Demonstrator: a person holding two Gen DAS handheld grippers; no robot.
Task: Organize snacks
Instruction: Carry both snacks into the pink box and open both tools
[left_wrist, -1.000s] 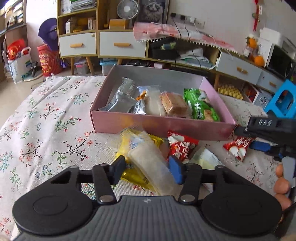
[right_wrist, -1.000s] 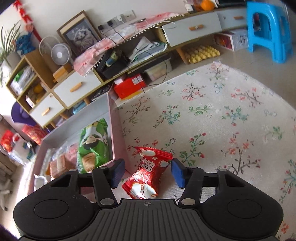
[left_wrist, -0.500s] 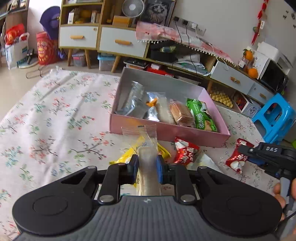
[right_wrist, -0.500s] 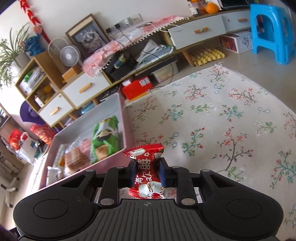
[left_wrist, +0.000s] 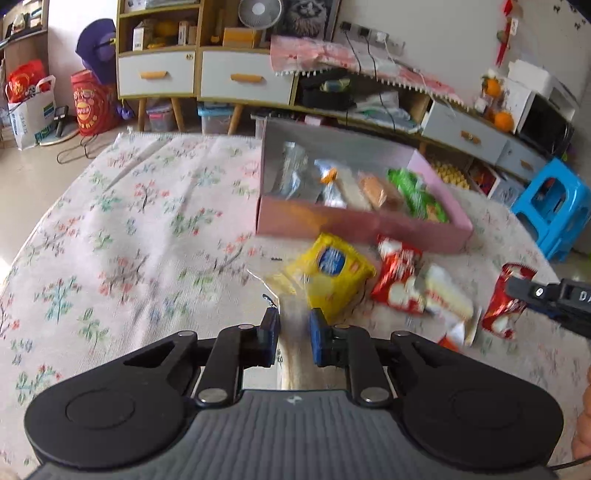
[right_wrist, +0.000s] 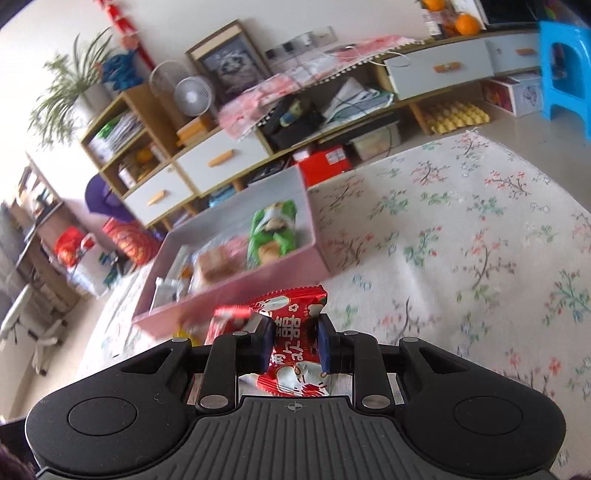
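Observation:
A pink box (left_wrist: 369, 225) holding several snack packs sits on the flowered tablecloth; it also shows in the right wrist view (right_wrist: 258, 288). My left gripper (left_wrist: 293, 328) is shut on a clear-wrapped pale snack bar (left_wrist: 295, 354), held above the table. A yellow pack (left_wrist: 332, 269), a red pack (left_wrist: 399, 277) and a white pack (left_wrist: 447, 299) lie in front of the box. My right gripper (right_wrist: 294, 347) is shut on a red candy pack (right_wrist: 291, 332), lifted near the box's right end; that pack and gripper show at the right of the left wrist view (left_wrist: 508, 299).
A low cabinet with drawers (left_wrist: 243, 79) and cluttered shelves stand behind the table. A blue plastic stool (left_wrist: 550, 206) stands on the floor at the right. The flowered tablecloth (right_wrist: 461, 240) spreads to the right of the box.
Both grippers closed on their packs and lifted them. The left view now sits higher and further left of the box; the right gripper has risen with the red pack.

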